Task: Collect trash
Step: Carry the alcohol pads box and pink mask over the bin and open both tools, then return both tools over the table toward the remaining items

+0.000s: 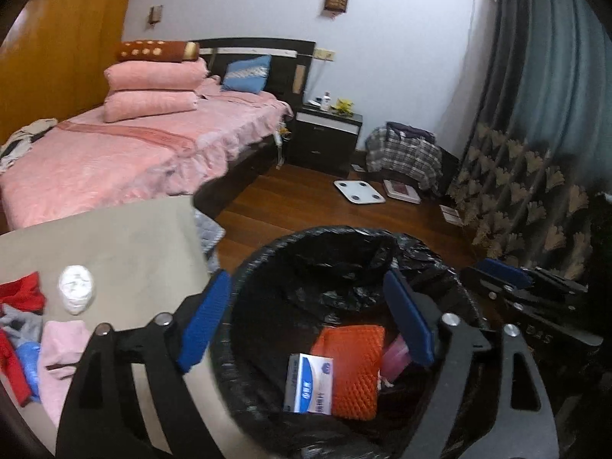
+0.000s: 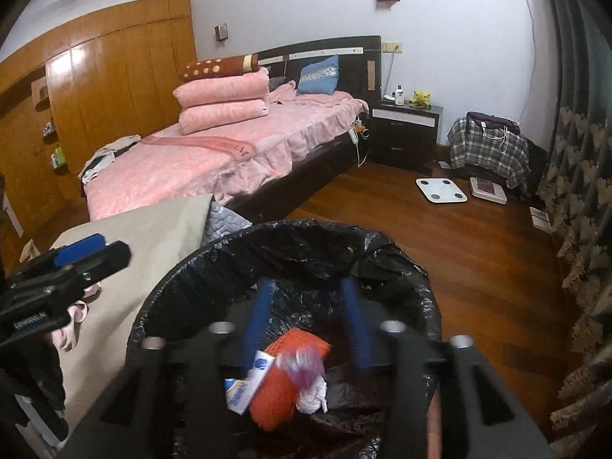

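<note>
A bin with a black liner (image 1: 344,235) (image 2: 290,229) stands on the floor beside a beige table. Inside lie an orange net bag (image 1: 355,371) (image 2: 275,394), a white and blue box (image 1: 310,382) (image 2: 244,386), a pink bag (image 2: 302,363) that is blurred, and a white wad (image 2: 313,397). My left gripper (image 1: 306,310) is open above the bin's left rim with nothing between its pads. My right gripper (image 2: 308,306) is open over the bin, its pads clear of the pink bag below. A crumpled white tissue (image 1: 76,288) lies on the table.
The beige table (image 1: 134,244) carries red cloth (image 1: 23,290) and pink cloth (image 1: 61,348). Behind are a pink bed (image 2: 214,160), a dark nightstand (image 2: 405,134), a white scale (image 2: 440,189) on the wood floor, a plaid bag (image 2: 485,149), and curtains at the right.
</note>
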A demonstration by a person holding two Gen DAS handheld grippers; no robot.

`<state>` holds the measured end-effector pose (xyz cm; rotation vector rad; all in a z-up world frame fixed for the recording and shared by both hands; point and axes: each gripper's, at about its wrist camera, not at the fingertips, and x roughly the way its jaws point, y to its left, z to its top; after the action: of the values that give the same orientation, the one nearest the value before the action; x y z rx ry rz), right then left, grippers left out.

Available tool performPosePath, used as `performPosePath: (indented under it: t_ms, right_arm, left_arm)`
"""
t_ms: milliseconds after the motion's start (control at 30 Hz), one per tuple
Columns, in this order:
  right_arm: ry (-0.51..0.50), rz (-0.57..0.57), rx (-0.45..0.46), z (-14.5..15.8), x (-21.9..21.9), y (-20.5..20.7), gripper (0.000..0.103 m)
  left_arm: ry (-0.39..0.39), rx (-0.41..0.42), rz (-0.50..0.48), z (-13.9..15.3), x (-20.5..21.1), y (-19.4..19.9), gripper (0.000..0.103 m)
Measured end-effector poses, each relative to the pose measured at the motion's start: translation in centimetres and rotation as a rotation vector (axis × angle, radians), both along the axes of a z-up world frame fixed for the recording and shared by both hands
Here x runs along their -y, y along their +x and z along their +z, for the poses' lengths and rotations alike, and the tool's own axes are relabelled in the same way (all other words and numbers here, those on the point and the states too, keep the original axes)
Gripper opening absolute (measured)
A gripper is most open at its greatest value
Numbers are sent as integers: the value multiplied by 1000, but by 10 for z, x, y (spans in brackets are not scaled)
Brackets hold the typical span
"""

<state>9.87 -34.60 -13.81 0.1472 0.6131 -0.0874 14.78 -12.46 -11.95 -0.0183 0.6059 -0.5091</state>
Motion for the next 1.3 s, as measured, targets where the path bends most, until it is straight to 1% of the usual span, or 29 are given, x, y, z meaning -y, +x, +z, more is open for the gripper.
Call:
performPosePath:
  t_ms: [100,200,233,267,400,600,733,867,1100,1233,1300]
  right_arm:
    - [-19,-4,27,5,-7,-2,83]
    - [-18,2,46,10,-14,-2,96]
    - [-9,14,56,14,-23,-1,97]
    - [-9,14,56,14,-23,-1,97]
    - [-3,62,66,18,-46,7,97]
    - [9,157,72,20,-93,27,97]
    - [5,226,78,21,-129,42,97]
    - [17,267,78,18,-157,53,97]
    - [19,346,61,1,-214,69,97]
    - [34,391,33,-13,-245,77,96]
    - [40,414,23,-19,-258,79,94]
  left_arm:
    - [7,21,48,6,-18,-3,90]
    - [20,37,95,13,-41,-4,92]
    - [25,42,111,15,-48,-6,93]
    - [28,50,133,17,-57,-7,93]
    - [40,60,213,22,-94,-12,93]
    - [85,85,335,24,-149,-22,93]
    - [100,84,414,24,-184,-24,93]
    - [110,75,494,20,-222,-28,93]
    - [132,43,601,7,-272,-37,93]
    - [140,17,640,-5,-296,-39,93]
    - [140,4,651,-10,-304,-41,93]
